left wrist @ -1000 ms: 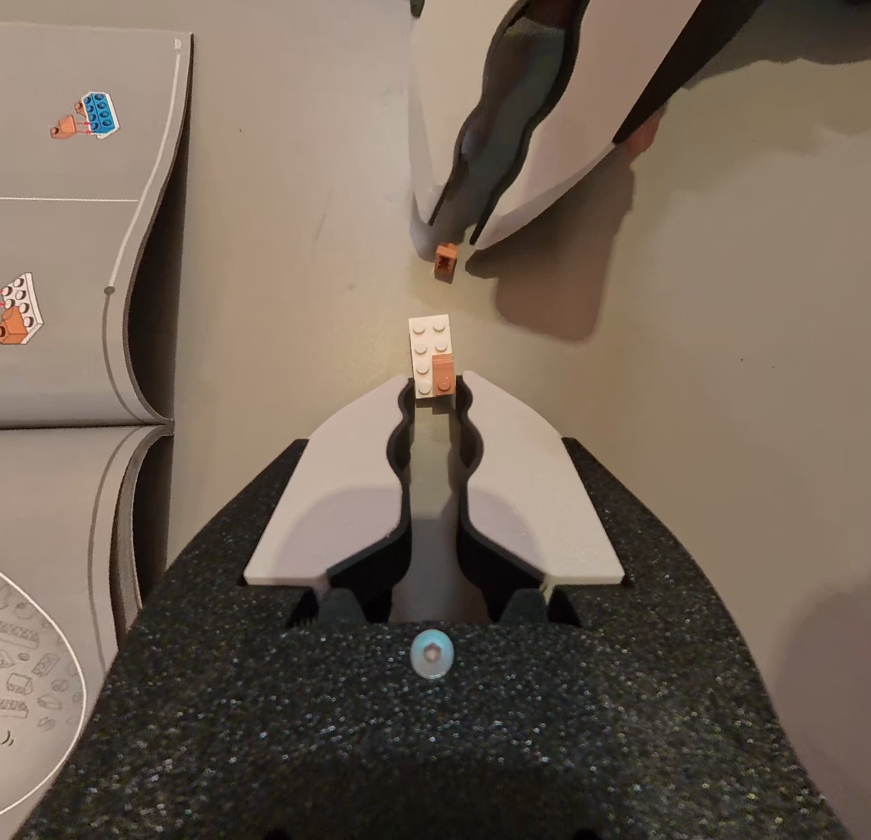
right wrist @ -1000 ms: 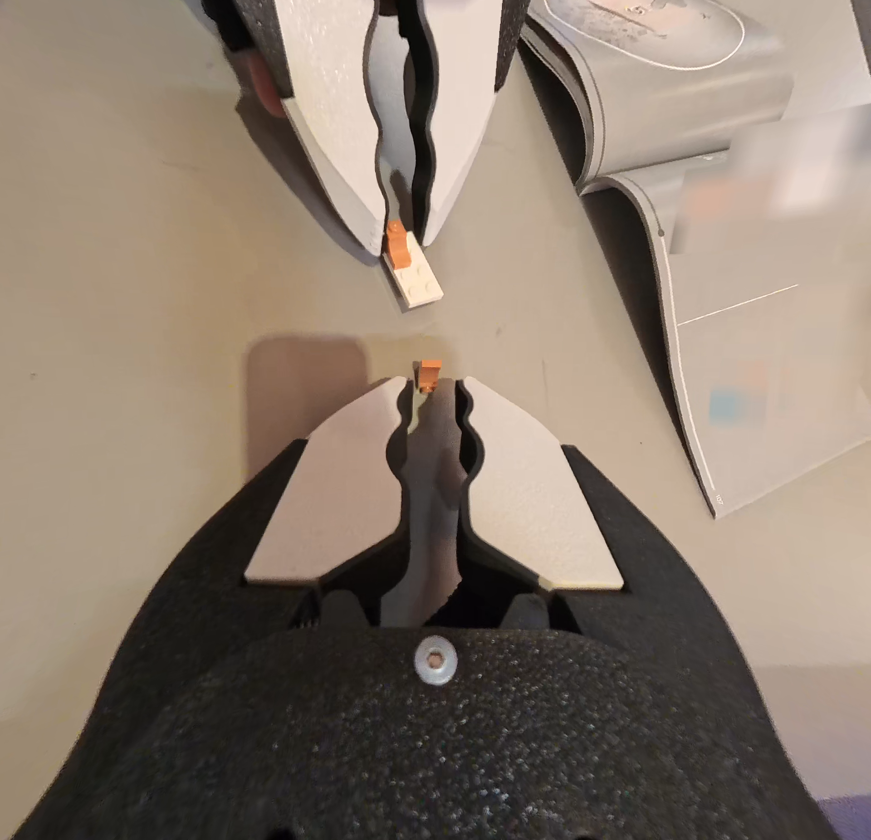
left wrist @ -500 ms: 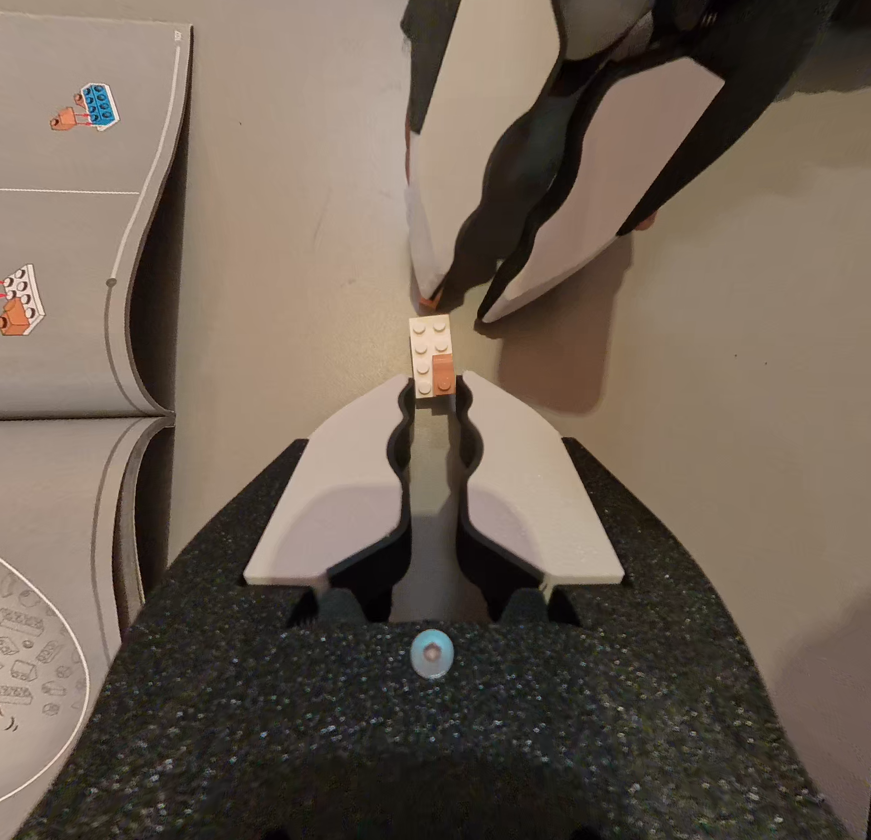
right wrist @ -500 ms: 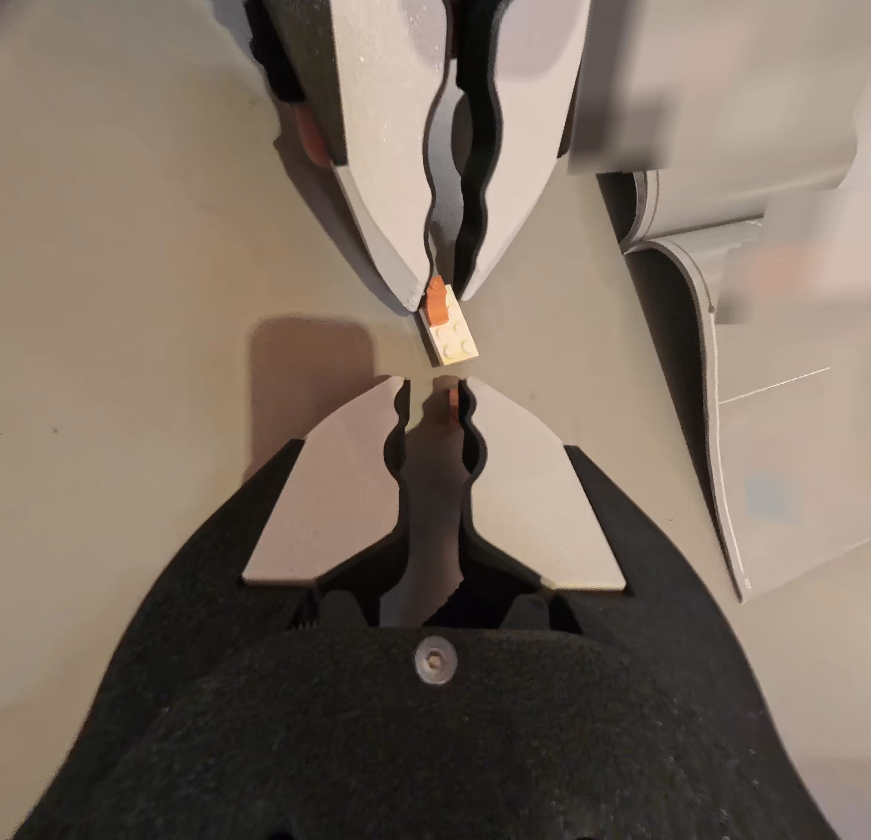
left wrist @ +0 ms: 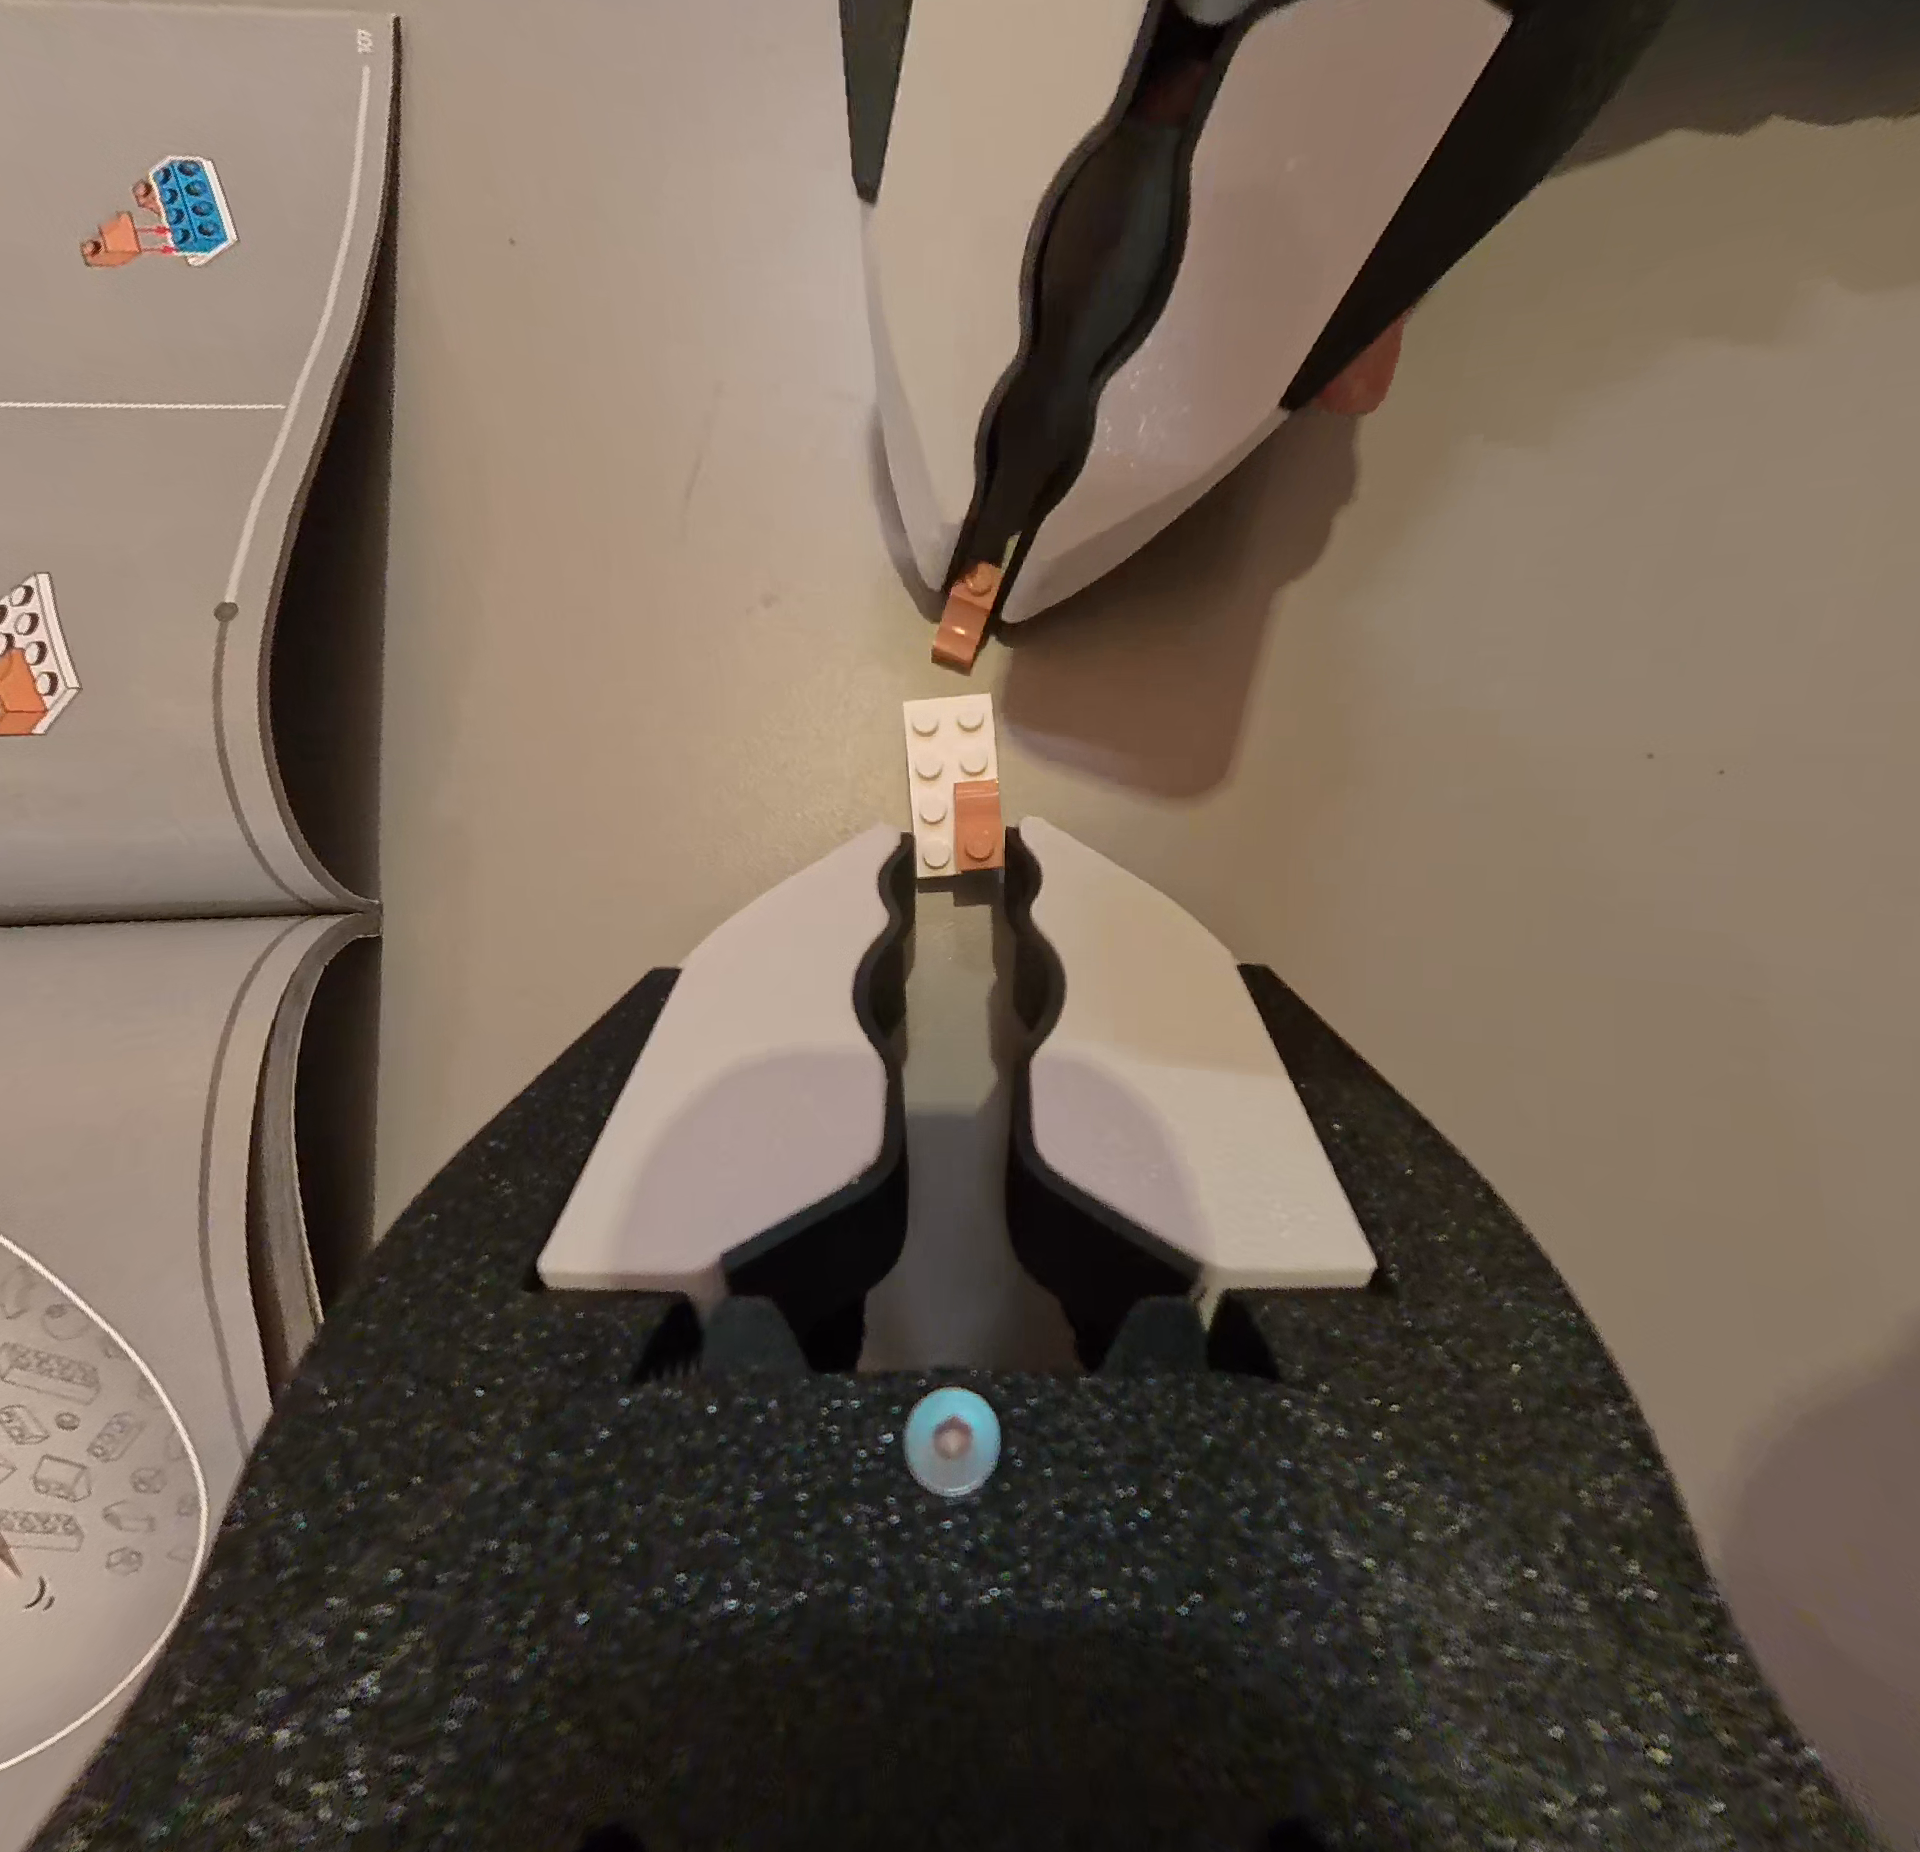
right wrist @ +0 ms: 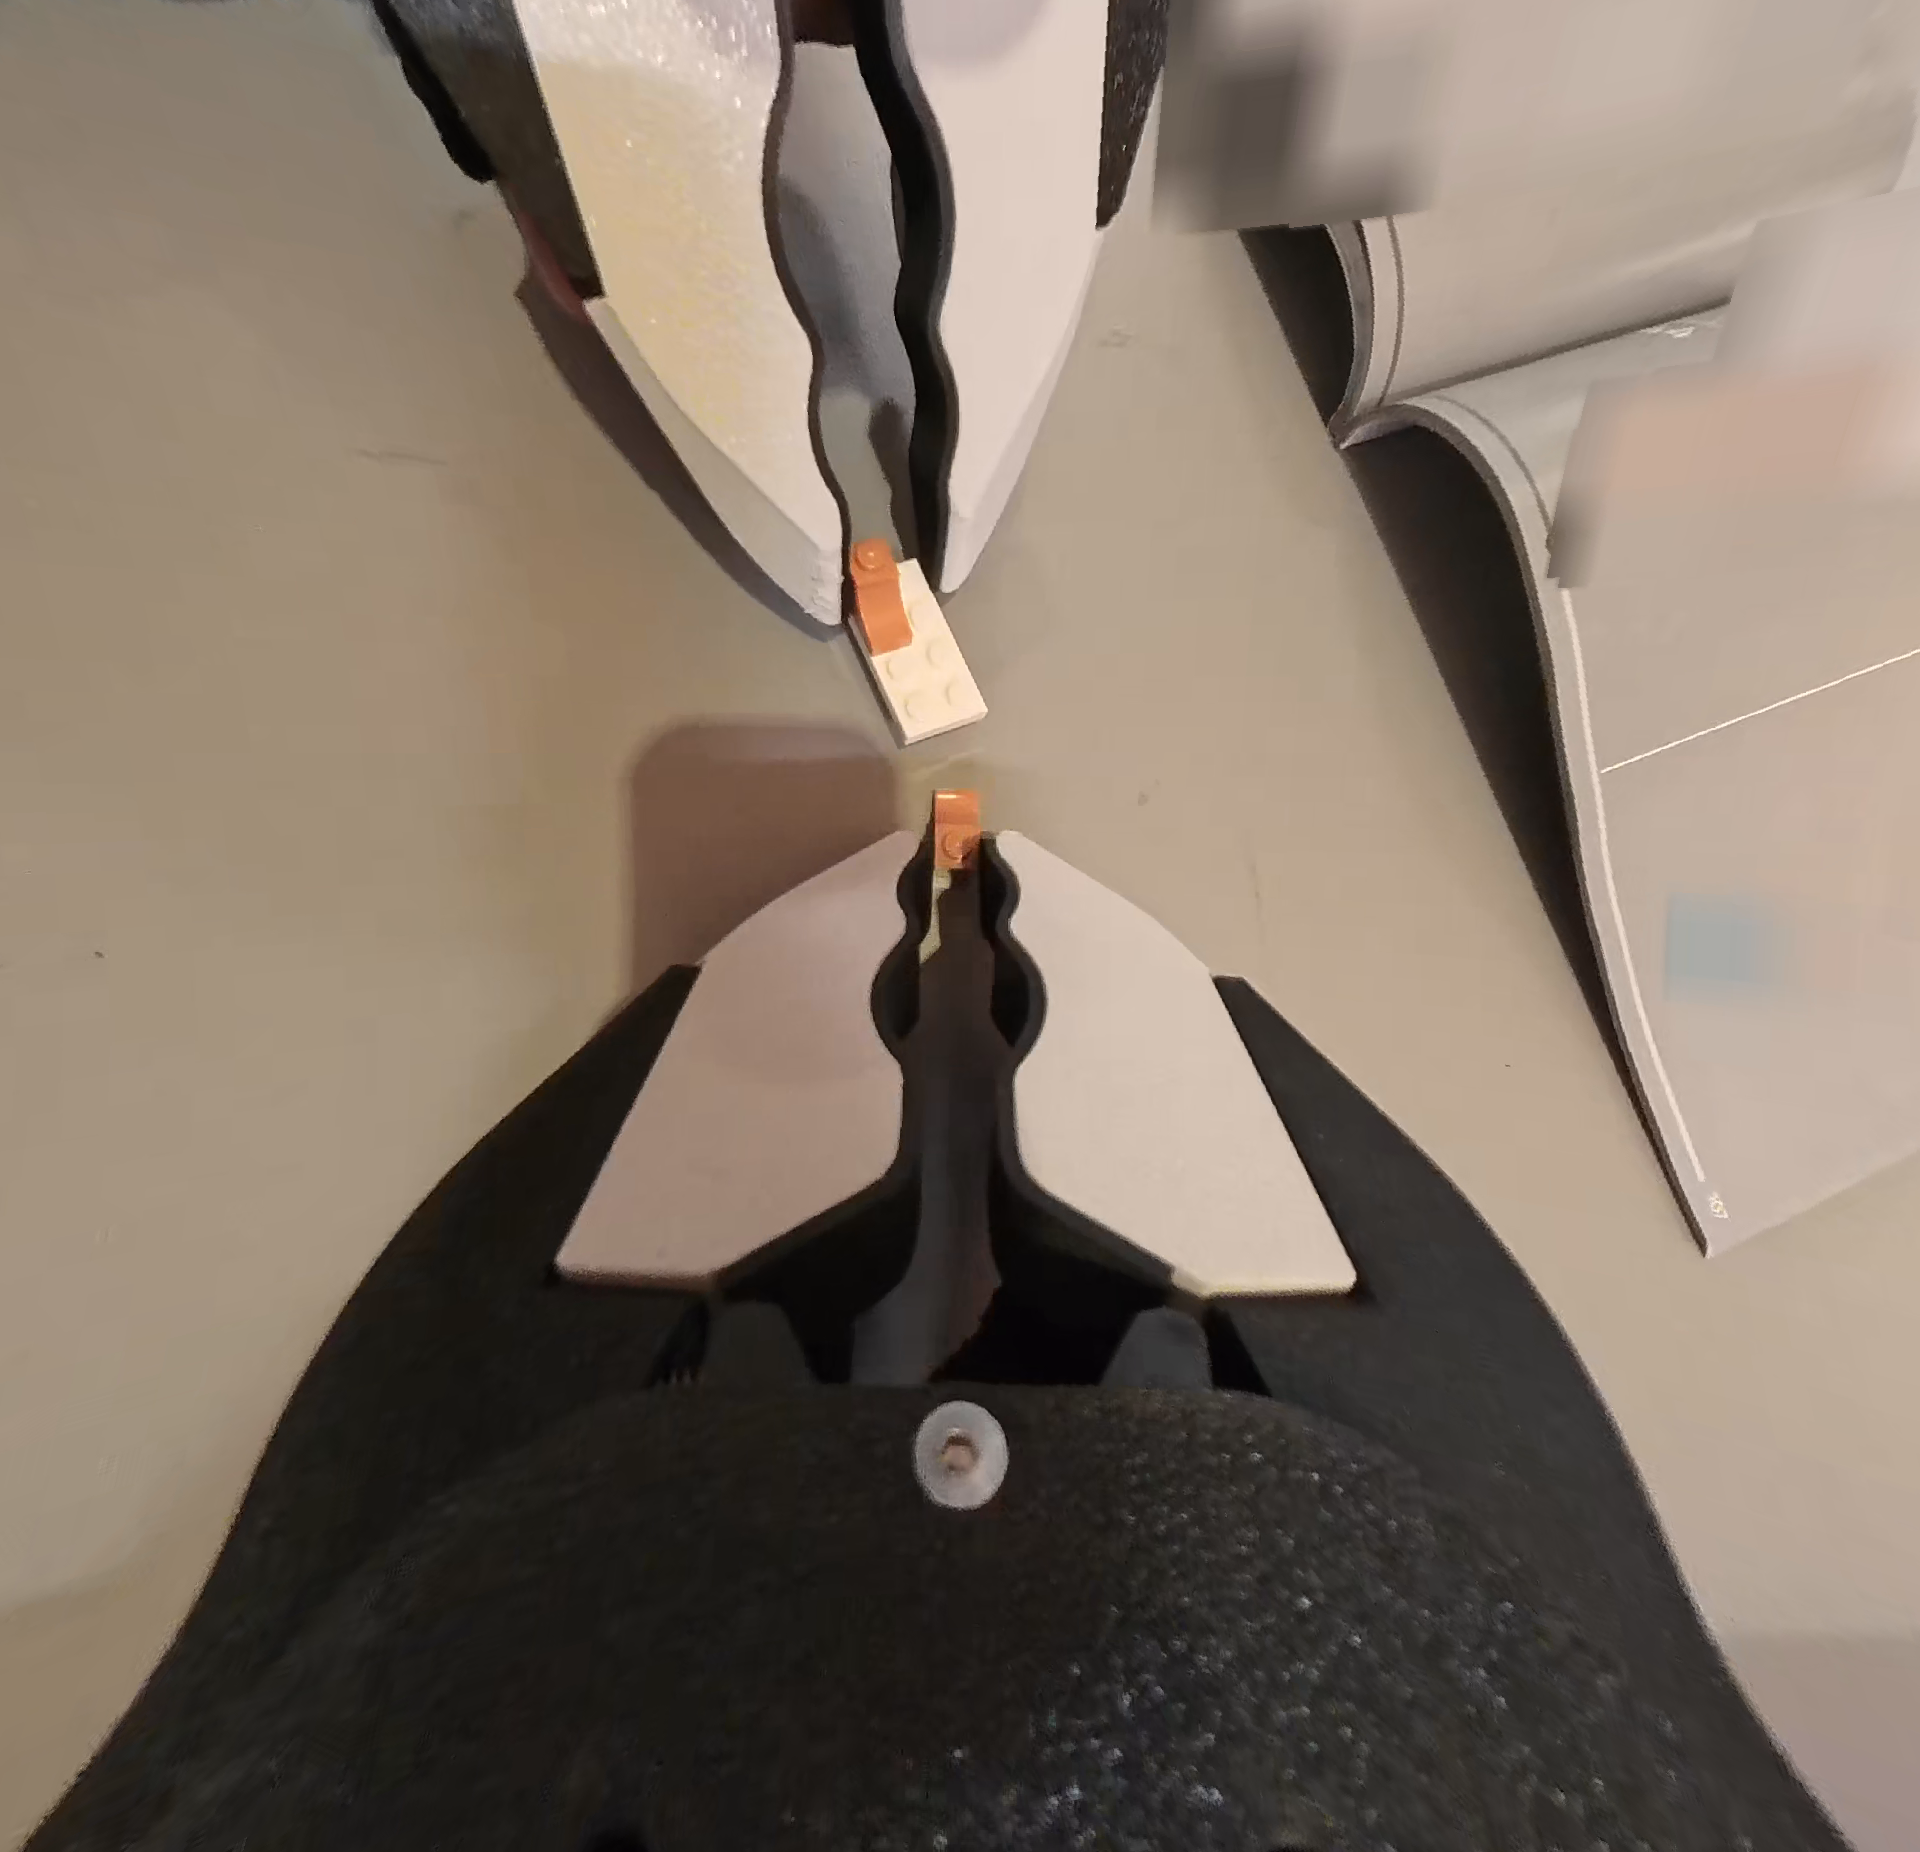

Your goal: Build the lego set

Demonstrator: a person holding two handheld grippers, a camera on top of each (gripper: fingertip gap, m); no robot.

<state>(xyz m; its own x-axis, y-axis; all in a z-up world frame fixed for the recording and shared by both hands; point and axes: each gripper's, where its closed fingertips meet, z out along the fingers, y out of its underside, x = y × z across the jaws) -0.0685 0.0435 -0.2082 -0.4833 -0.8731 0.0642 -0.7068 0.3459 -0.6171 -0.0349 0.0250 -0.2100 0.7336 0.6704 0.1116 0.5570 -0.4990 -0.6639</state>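
Pinching the near end of a white plate [left wrist: 953, 784], the left gripper [left wrist: 958, 852] has its jaws drawn narrow around it, and the plate juts forward from the tips over the tan surface [left wrist: 1558, 867]. An orange piece [left wrist: 977, 826] sits on the plate's right-hand studs at the held end; its back edge slips between the fingertips, so how deep the plate reaches in cannot be made out.

Facing it, the right gripper [left wrist: 987, 607] is closed on a second, loose orange piece [left wrist: 964, 623], which pokes out of its tips near the free end of the plate but apart from it. In the right wrist view the same small piece [right wrist: 954, 831] shows just at the tips of that gripper [right wrist: 956, 852], about half of it buried between the pads. Beyond it, the white plate [right wrist: 920, 675] with its orange piece [right wrist: 883, 607] hangs from the left gripper [right wrist: 883, 581], whose upper body is cut off by the frame.

An open instruction booklet [left wrist: 156, 555] lies on the surface to the left; its outer pages run off the picture edge. From the right wrist view the booklet [right wrist: 1714, 867] is partly covered by blurred patches. A small part of the person's hand [left wrist: 1361, 374] peeks out behind the right gripper; the rest is hidden.
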